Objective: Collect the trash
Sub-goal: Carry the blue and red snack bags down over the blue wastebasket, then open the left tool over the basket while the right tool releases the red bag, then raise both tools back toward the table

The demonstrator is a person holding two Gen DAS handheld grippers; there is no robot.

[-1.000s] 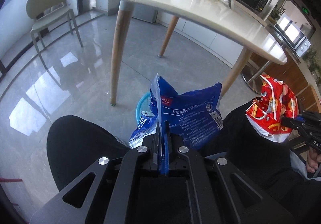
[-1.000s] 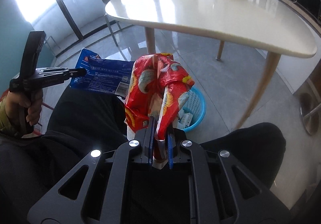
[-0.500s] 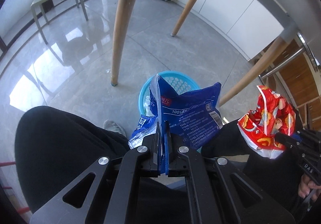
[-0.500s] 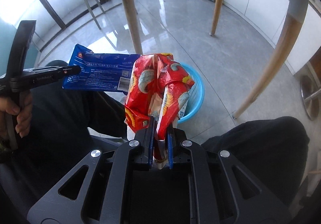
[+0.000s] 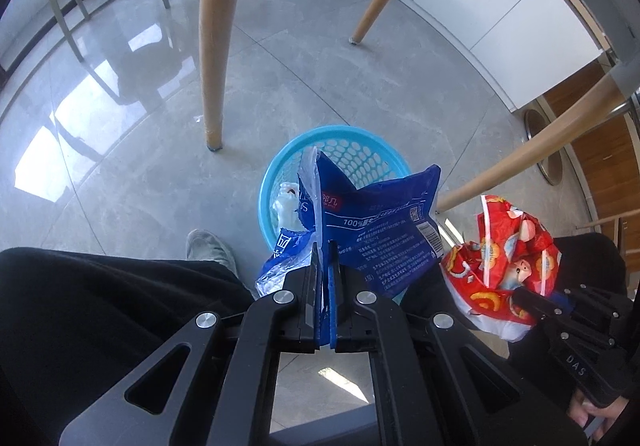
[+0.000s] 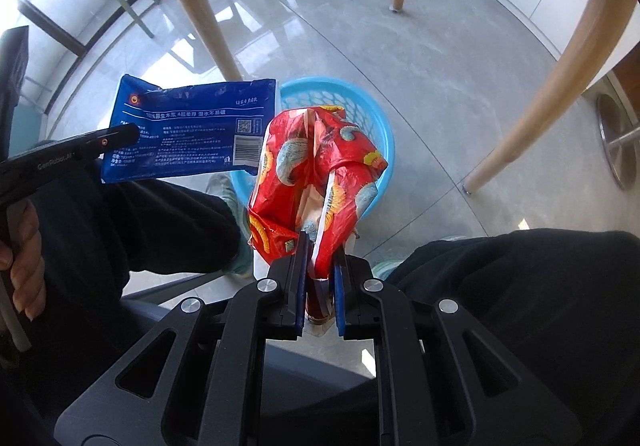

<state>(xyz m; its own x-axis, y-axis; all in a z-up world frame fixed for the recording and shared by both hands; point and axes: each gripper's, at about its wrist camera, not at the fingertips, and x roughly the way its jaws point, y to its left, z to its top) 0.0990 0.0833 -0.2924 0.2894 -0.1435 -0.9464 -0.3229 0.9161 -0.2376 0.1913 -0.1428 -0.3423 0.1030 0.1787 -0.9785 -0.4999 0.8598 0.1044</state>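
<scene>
Above the light blue basket, a blue wrapper is clamped in the left gripper and a red wrapper in the right gripper.

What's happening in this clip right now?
A seated person is collecting trash with two handheld grippers. The left gripper is clamped on a blue wrapper, the right gripper on a crumpled red wrapper. Both are held above a blue basket on the floor, which already holds some scraps. Nothing is released yet.
</scene>
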